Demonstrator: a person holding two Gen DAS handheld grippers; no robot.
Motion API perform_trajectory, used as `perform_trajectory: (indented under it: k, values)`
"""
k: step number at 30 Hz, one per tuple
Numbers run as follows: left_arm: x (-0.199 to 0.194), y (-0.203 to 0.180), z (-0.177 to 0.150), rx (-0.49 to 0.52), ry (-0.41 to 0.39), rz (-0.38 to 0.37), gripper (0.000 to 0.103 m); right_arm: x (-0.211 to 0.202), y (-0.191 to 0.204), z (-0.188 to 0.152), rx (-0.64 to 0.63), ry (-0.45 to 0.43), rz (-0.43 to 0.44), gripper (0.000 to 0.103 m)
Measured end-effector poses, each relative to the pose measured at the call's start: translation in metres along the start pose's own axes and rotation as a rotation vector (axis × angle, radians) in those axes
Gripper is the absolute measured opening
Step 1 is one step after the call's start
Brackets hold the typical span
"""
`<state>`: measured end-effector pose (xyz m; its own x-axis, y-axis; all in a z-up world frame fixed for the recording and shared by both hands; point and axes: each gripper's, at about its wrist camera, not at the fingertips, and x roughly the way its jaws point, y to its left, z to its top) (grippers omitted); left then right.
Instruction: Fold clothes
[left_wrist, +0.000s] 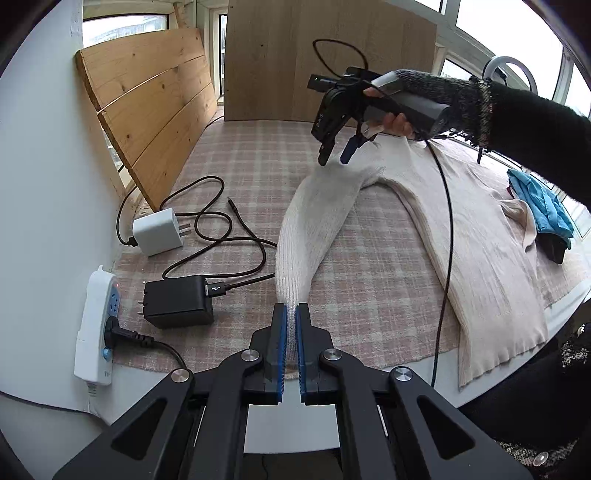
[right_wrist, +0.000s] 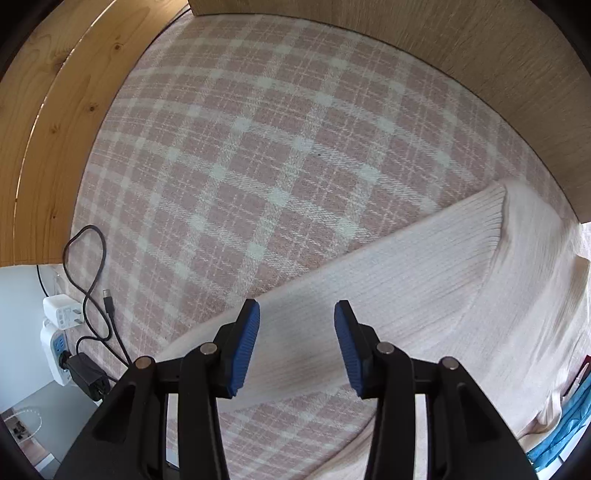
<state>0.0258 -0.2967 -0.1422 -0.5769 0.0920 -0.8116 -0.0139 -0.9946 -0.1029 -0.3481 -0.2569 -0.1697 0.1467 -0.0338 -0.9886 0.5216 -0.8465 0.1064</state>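
Note:
A cream ribbed sweater (left_wrist: 480, 240) lies spread on the pink plaid cloth (left_wrist: 369, 295). Its left sleeve (left_wrist: 314, 221) is lifted off the cloth, with my left gripper (left_wrist: 291, 306) shut on the cuff. In the left wrist view my right gripper (left_wrist: 336, 157), held by a gloved hand (left_wrist: 436, 99), hangs open just above the sleeve near the shoulder. The right wrist view looks straight down: my right gripper (right_wrist: 296, 314) stands open over the sleeve (right_wrist: 388, 273), its blue pads (right_wrist: 245, 343) apart and not pressing the knit.
On the left lie a white charger (left_wrist: 159, 230), a black adapter (left_wrist: 179, 301), loose cables (left_wrist: 221, 236) and a white power strip (left_wrist: 98, 325). Wooden boards (left_wrist: 147, 110) lean at the back left. Blue clothes (left_wrist: 539, 206) lie at the right edge.

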Motion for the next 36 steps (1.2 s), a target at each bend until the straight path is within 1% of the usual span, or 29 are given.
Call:
perform_trajectory:
  k: [2, 5, 6, 7, 9, 11, 14, 17, 20, 21, 23, 24, 25, 26, 27, 29, 30, 32, 34, 35, 36]
  values:
    - [-0.008, -0.005, -0.003, 0.003, -0.01, -0.016, 0.004, 0.012, 0.003, -0.002, -0.007, 0.026, -0.01, 0.042]
    - [-0.018, -0.014, -0.005, 0.008, -0.026, -0.011, 0.004, 0.011, 0.003, -0.011, -0.04, -0.009, -0.022, 0.041]
    - [-0.022, -0.017, -0.005, 0.01, -0.034, -0.006, 0.004, 0.009, 0.001, -0.015, -0.053, -0.024, -0.031, 0.027]
    - [-0.026, -0.021, -0.004, 0.011, -0.044, -0.001, 0.004, 0.006, -0.001, -0.019, -0.067, -0.041, -0.042, 0.006]
    - [-0.034, -0.032, -0.001, 0.018, -0.061, 0.003, 0.004, -0.002, -0.015, -0.031, -0.07, -0.078, 0.026, 0.007]
    - [-0.041, -0.049, 0.001, 0.032, -0.072, 0.013, 0.004, -0.015, -0.028, -0.04, -0.082, -0.127, 0.074, 0.006]
    - [-0.046, -0.084, 0.006, 0.066, -0.072, 0.023, 0.004, -0.042, -0.05, -0.056, -0.104, -0.212, 0.137, 0.006]
    - [-0.045, -0.125, 0.007, 0.102, -0.066, 0.025, 0.004, -0.069, -0.083, -0.077, -0.104, -0.281, 0.225, 0.006]
    - [-0.037, -0.174, 0.001, 0.136, -0.042, 0.009, 0.004, -0.084, -0.124, -0.096, -0.096, -0.332, 0.297, 0.006]
    - [-0.031, -0.191, -0.003, 0.147, -0.025, 0.001, 0.004, -0.084, -0.128, -0.091, -0.091, -0.344, 0.323, 0.006]
    - [-0.015, -0.226, -0.016, 0.168, 0.034, -0.022, 0.004, -0.077, -0.151, -0.101, -0.071, -0.366, 0.372, 0.006]
    - [-0.006, -0.24, -0.025, 0.17, 0.074, -0.032, 0.005, -0.072, -0.167, -0.112, -0.056, -0.365, 0.406, 0.006]
    - [0.005, -0.251, -0.037, 0.156, 0.129, -0.039, 0.006, -0.06, -0.174, -0.122, -0.057, -0.34, 0.413, 0.007]
    - [0.011, -0.259, -0.048, 0.139, 0.171, -0.039, 0.006, -0.045, -0.183, -0.134, -0.081, -0.284, 0.37, 0.01]
    - [0.009, -0.261, -0.058, 0.115, 0.194, -0.028, 0.007, -0.027, -0.192, -0.144, -0.103, -0.208, 0.304, 0.014]
    - [0.004, -0.266, -0.077, 0.068, 0.238, -0.006, 0.009, -0.03, -0.219, -0.166, -0.108, -0.188, 0.328, 0.015]
    - [-0.002, -0.267, -0.085, 0.042, 0.247, 0.008, 0.009, -0.033, -0.232, -0.177, -0.108, -0.183, 0.345, 0.015]
    - [-0.025, -0.261, -0.092, -0.021, 0.223, 0.039, 0.009, -0.039, -0.26, -0.198, -0.109, -0.173, 0.381, 0.015]
    - [-0.046, -0.251, -0.093, -0.081, 0.195, 0.058, 0.01, -0.056, -0.273, -0.22, -0.124, -0.175, 0.517, 0.015]
    - [-0.055, -0.245, -0.092, -0.098, 0.181, 0.091, 0.01, -0.064, -0.276, -0.231, -0.136, -0.162, 0.633, 0.015]
    - [-0.062, -0.239, -0.091, -0.112, 0.169, 0.129, 0.01, -0.072, -0.275, -0.24, -0.163, -0.173, 0.676, 0.017]
